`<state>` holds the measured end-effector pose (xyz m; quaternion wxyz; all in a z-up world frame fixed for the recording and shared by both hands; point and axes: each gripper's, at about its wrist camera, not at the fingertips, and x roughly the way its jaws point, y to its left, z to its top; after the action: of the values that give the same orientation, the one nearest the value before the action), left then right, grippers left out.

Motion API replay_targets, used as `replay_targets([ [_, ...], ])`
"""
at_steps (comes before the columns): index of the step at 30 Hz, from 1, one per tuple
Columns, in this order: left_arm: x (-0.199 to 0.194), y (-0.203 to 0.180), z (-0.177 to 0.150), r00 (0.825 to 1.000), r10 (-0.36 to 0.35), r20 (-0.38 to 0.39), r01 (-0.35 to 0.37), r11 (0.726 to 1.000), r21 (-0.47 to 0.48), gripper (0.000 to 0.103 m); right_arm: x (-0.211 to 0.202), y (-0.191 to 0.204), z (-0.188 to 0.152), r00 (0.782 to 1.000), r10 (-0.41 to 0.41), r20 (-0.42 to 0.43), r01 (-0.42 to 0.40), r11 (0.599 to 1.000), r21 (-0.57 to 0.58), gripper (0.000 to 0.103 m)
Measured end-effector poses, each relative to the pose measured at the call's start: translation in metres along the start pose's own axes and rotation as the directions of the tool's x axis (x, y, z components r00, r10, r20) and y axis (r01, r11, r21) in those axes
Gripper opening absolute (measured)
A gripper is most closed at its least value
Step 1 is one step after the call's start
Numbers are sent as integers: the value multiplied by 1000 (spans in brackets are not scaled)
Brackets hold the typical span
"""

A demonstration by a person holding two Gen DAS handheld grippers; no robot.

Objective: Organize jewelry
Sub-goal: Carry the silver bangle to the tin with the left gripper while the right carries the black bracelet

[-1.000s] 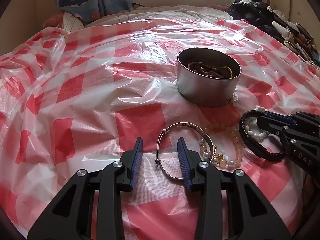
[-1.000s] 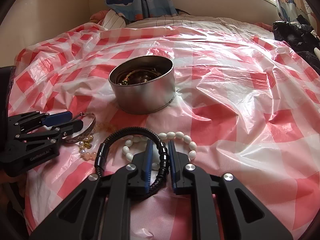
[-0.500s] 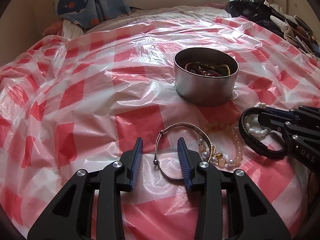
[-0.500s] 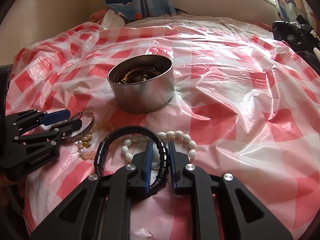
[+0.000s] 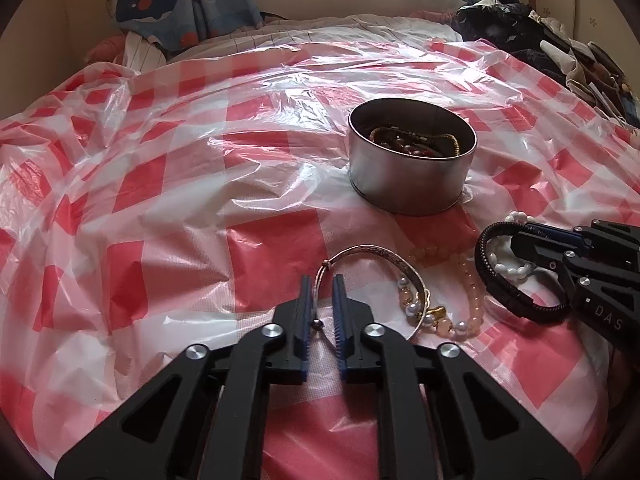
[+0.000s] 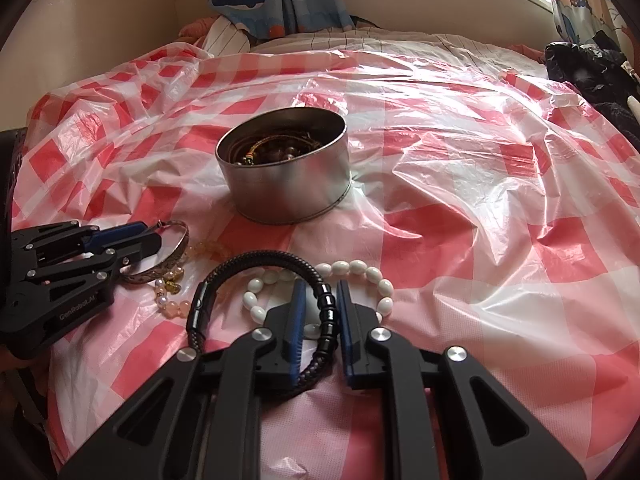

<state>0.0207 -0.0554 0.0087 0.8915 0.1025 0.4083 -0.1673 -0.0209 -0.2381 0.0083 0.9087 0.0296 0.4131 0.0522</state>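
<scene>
A: Left wrist view first. What is different?

B: The left gripper (image 5: 319, 296) was spread wide around the silver bangle (image 5: 370, 276) half a second ago; now its pads are pinched on the bangle's left rim. The bangle lies on the checked plastic sheet (image 5: 160, 184), just short of the round tin (image 5: 412, 160).

A: And the right wrist view?

B: Little change. The right gripper (image 6: 321, 304) stays narrowly parted around the black braided bracelet (image 6: 256, 268), not clearly touching it. The white bead bracelet (image 6: 352, 270) lies beside it.

A: Meaning?

B: I judge the bangle is secured and ready to lift into the tin, which already holds jewelry.
</scene>
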Motion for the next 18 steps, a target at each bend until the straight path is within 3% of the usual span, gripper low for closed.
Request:
replay_targets([
  [18, -6, 2, 2, 999, -27, 33, 28, 999, -22, 4, -7, -6, 2, 998, 39, 48, -41, 998, 39, 13],
])
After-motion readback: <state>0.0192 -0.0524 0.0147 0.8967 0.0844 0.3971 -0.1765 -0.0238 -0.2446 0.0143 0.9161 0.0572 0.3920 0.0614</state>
